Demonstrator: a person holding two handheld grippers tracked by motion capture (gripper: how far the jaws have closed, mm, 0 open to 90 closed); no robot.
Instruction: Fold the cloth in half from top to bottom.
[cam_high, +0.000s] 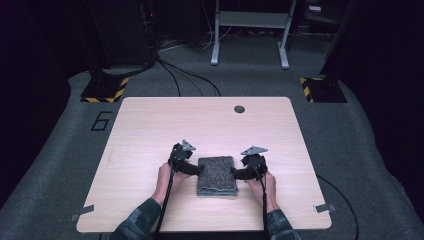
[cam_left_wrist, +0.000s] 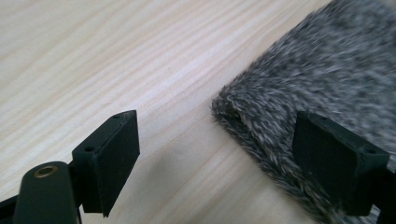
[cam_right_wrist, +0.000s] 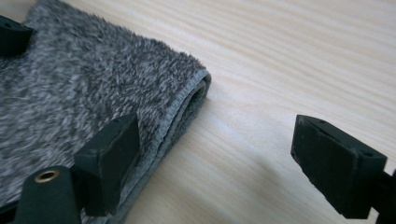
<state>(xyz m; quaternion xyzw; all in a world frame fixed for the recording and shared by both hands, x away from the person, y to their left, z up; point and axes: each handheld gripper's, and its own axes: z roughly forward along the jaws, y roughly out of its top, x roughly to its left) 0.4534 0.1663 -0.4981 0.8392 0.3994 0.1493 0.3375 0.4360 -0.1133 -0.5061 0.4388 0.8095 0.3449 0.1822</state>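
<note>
— How many cloths?
— One folded grey fuzzy towel (cam_high: 216, 175), near the pale wooden table (cam_high: 150, 125)'s front edge (perhaps three layers).
— Grippers?
— Two: left gripper (cam_high: 196, 170) and right gripper (cam_high: 235, 173), each with jaws wide, straddling a towel edge.

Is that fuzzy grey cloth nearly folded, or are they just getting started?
It looks well along. The grey fleece towel already lies as a compact layered rectangle on the wooden table; the right gripper view shows stacked layers at its hemmed edge. In hand: the left gripper and right gripper sit open at opposite sides of it, each with one jaw over the pile. Possibly one more fold or a tidy-up remains.
</note>
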